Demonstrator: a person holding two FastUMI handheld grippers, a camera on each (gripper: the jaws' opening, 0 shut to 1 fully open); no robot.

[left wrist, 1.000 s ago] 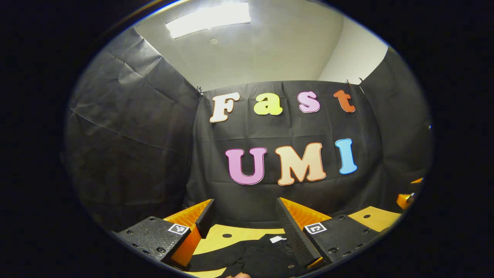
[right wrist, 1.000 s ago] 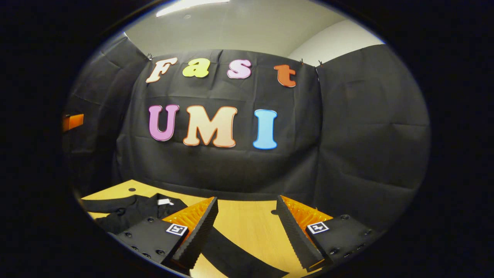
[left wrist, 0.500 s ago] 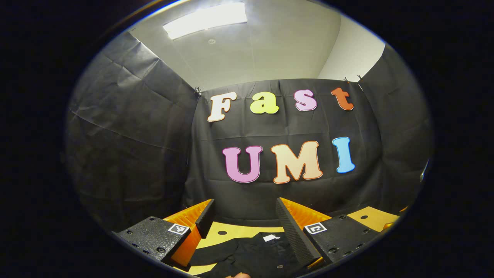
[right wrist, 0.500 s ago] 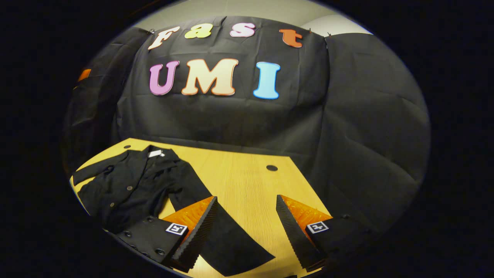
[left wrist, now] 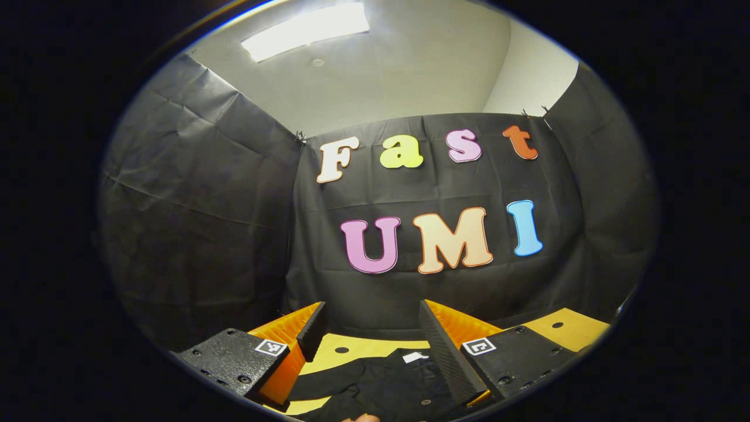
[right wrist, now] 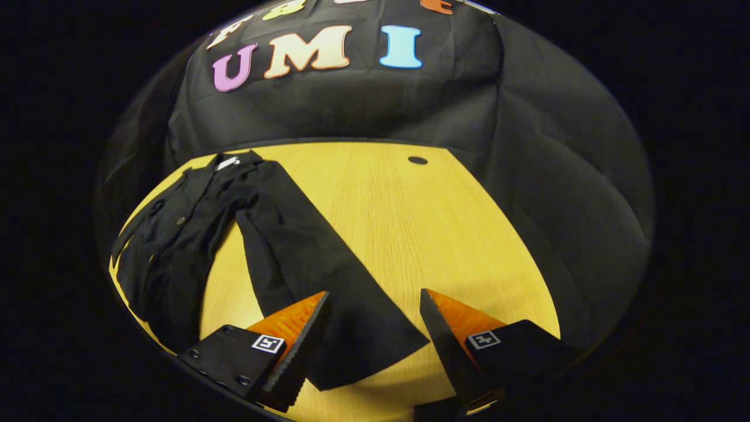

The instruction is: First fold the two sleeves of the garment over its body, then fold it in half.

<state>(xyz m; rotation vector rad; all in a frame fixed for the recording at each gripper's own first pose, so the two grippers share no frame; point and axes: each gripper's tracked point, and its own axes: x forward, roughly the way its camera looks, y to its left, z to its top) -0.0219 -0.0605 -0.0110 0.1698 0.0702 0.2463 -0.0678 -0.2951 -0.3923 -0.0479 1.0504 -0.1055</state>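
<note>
A black buttoned garment (right wrist: 187, 234) lies flat on the yellow wooden table (right wrist: 398, 228), its collar with a white tag (right wrist: 227, 163) toward the wall. One long sleeve (right wrist: 310, 264) stretches out to the near right, its cuff ending between the fingers of my right gripper (right wrist: 375, 305). That gripper is open and hovers above the cuff without touching it. In the left gripper view the garment's collar (left wrist: 398, 381) and tag (left wrist: 415, 357) lie below my left gripper (left wrist: 372, 319), which is open and held level, facing the wall.
Round holes (right wrist: 417, 160) mark the tabletop near the far edge. Black cloth walls close the booth at the back and both sides. Bare table (right wrist: 445, 234) spreads right of the sleeve. A fingertip (left wrist: 360, 418) peeks in at the bottom of the left gripper view.
The right gripper has tilted downward and come closer to the table, bringing the sleeve cuff between its fingers. The left gripper has barely shifted.
</note>
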